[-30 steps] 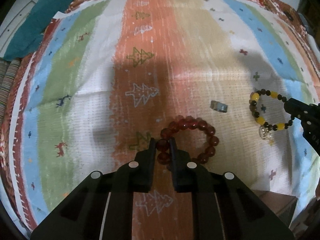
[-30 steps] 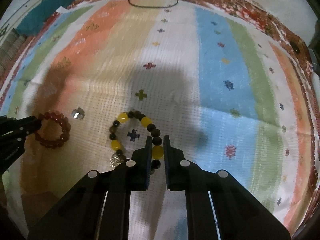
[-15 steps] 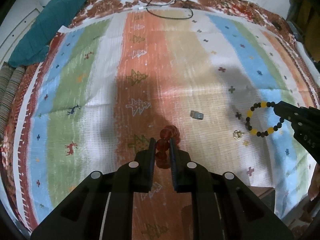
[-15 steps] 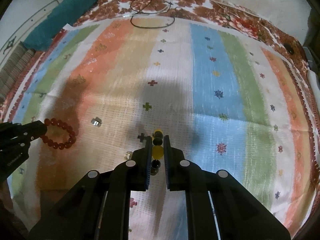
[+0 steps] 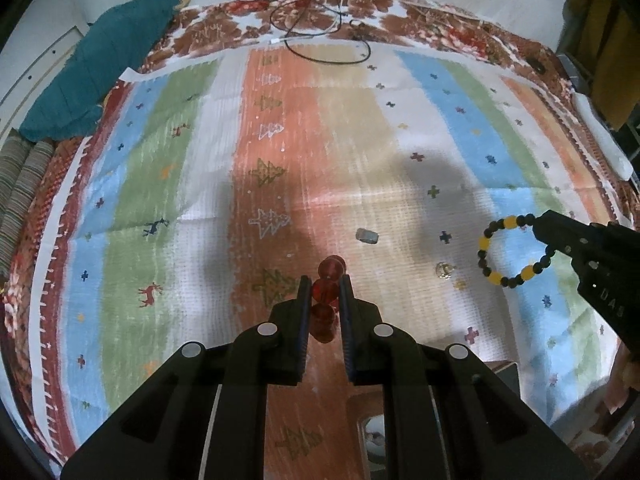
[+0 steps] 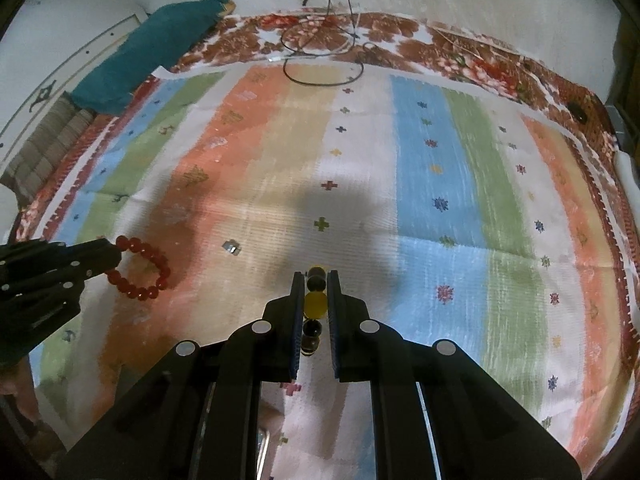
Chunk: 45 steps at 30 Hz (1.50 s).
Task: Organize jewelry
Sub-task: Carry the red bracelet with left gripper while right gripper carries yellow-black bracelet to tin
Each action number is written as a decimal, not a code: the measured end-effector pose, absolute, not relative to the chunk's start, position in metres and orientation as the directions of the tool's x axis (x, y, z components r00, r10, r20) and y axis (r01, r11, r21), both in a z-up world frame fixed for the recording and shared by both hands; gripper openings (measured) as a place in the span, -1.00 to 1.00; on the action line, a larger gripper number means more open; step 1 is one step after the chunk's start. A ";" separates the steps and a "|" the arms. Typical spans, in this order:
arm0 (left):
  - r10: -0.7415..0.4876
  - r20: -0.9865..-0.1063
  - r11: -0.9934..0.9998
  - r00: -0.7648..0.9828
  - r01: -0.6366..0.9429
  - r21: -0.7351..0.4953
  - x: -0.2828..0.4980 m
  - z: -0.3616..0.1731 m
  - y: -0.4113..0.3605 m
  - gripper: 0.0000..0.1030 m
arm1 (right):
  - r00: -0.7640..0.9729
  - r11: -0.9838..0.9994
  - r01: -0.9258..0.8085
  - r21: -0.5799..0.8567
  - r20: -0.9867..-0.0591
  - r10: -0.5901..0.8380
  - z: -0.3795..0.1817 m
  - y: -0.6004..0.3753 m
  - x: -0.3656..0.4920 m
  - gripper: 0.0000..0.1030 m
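Item: we hold two bracelets clear of the striped cloth (image 5: 192, 184). Left gripper (image 5: 325, 292) clamps the red bracelet (image 6: 140, 268); right gripper (image 6: 316, 292) clamps the black-and-yellow bracelet (image 5: 508, 252). Left, we judge: a ring (image 5: 367, 236) and small charm (image 5: 444, 270). The charm shows in our left view only.

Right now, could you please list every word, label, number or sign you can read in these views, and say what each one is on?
"DAS", roughly: small pale letters on the side of the right gripper in the left wrist view; too blurred to read with certainty.
Striped cloth: woven trees, deer and crosses only, no writing.
Red bead bracelet, black and yellow bead bracelet, silver ring: no lettering visible.
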<state>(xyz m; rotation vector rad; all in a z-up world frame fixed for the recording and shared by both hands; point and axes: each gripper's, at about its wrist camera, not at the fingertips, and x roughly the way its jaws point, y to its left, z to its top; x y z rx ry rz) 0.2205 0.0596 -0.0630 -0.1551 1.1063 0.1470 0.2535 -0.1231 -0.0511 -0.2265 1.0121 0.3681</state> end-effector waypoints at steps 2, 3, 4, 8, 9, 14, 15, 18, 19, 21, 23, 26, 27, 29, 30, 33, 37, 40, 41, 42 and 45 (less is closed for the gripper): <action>0.039 -0.893 0.980 0.449 -0.193 -0.055 0.217 -0.059 0.058 -0.75 | 0.484 0.914 -0.406 -0.013 -0.851 0.203 -0.047 -0.123 0.248 -0.77; 0.038 -0.890 0.980 0.454 -0.193 -0.057 0.214 -0.057 0.058 -0.75 | 0.486 0.913 -0.408 -0.011 -0.849 0.206 -0.045 -0.123 0.247 -0.77; 0.036 -0.888 0.980 0.458 -0.192 -0.059 0.213 -0.056 0.058 -0.75 | 0.487 0.912 -0.410 -0.009 -0.847 0.211 -0.044 -0.123 0.245 -0.77; 0.018 -0.881 0.979 0.473 -0.189 -0.081 0.205 -0.049 0.055 -0.75 | 0.490 0.910 -0.414 -0.003 -0.843 0.220 -0.041 -0.123 0.239 -0.77; 0.023 -0.878 0.979 0.477 -0.188 -0.076 0.204 -0.048 0.054 -0.75 | 0.493 0.909 -0.416 -0.002 -0.841 0.223 -0.040 -0.123 0.237 -0.77; 0.022 -0.869 0.981 0.495 -0.180 -0.077 0.196 -0.041 0.050 -0.75 | 0.503 0.904 -0.427 0.005 -0.829 0.242 -0.033 -0.123 0.227 -0.77; 0.022 -0.867 0.981 0.498 -0.178 -0.077 0.195 -0.040 0.049 -0.75 | 0.506 0.903 -0.430 0.006 -0.827 0.246 -0.031 -0.123 0.224 -0.77; 0.019 -0.859 0.982 0.512 -0.171 -0.081 0.190 -0.034 0.046 -0.75 | 0.515 0.902 -0.432 0.008 -0.818 0.254 -0.027 -0.123 0.219 -0.76; 0.011 -0.855 0.981 0.518 -0.170 -0.090 0.188 -0.032 0.045 -0.75 | 0.518 0.901 -0.433 0.008 -0.816 0.257 -0.025 -0.124 0.216 -0.77; -0.009 -0.849 0.981 0.529 -0.161 -0.111 0.185 -0.028 0.042 -0.75 | 0.522 0.900 -0.435 0.007 -0.813 0.258 -0.023 -0.123 0.213 -0.77; -0.009 -0.840 0.982 0.542 -0.152 -0.108 0.180 -0.024 0.036 -0.75 | 0.526 0.899 -0.439 0.012 -0.808 0.267 -0.020 -0.123 0.209 -0.77; -0.015 -0.832 0.985 0.554 -0.135 -0.108 0.176 -0.020 0.030 -0.75 | 0.531 0.896 -0.444 0.015 -0.801 0.277 -0.017 -0.123 0.203 -0.77; -0.014 -0.828 0.986 0.560 -0.129 -0.104 0.174 -0.018 0.027 -0.75 | 0.532 0.896 -0.445 0.016 -0.799 0.278 -0.017 -0.123 0.202 -0.76; -0.015 -0.823 0.987 0.568 -0.121 -0.102 0.170 -0.015 0.024 -0.75 | 0.533 0.893 -0.451 0.016 -0.797 0.284 -0.015 -0.124 0.197 -0.76; -0.016 -0.820 0.988 0.572 -0.117 -0.101 0.168 -0.013 0.022 -0.75 | 0.534 0.892 -0.452 0.016 -0.796 0.285 -0.014 -0.124 0.196 -0.76; -0.018 -0.816 0.989 0.577 -0.108 -0.099 0.163 -0.011 0.018 -0.75 | 0.537 0.889 -0.457 0.014 -0.793 0.288 -0.013 -0.123 0.191 -0.76; -0.016 -0.814 0.991 0.580 -0.099 -0.090 0.156 -0.010 0.013 -0.75 | 0.544 0.886 -0.463 0.014 -0.785 0.296 -0.010 -0.123 0.183 -0.76; -0.015 -0.814 0.992 0.581 -0.096 -0.087 0.152 -0.011 0.011 -0.75 | 0.550 0.884 -0.468 0.015 -0.778 0.304 -0.007 -0.124 0.176 -0.77; -0.014 -0.812 0.992 0.583 -0.097 -0.087 0.150 -0.011 0.011 -0.75 | 0.552 0.883 -0.470 0.015 -0.775 0.307 -0.006 -0.124 0.174 -0.76; -0.014 -0.811 0.992 0.585 -0.096 -0.087 0.147 -0.010 0.010 -0.75 | 0.553 0.881 -0.473 0.015 -0.773 0.310 -0.005 -0.123 0.172 -0.76; -0.016 -0.806 0.991 0.591 -0.095 -0.090 0.141 -0.008 0.010 -0.75 | 0.555 0.877 -0.479 0.015 -0.769 0.316 -0.003 -0.123 0.165 -0.76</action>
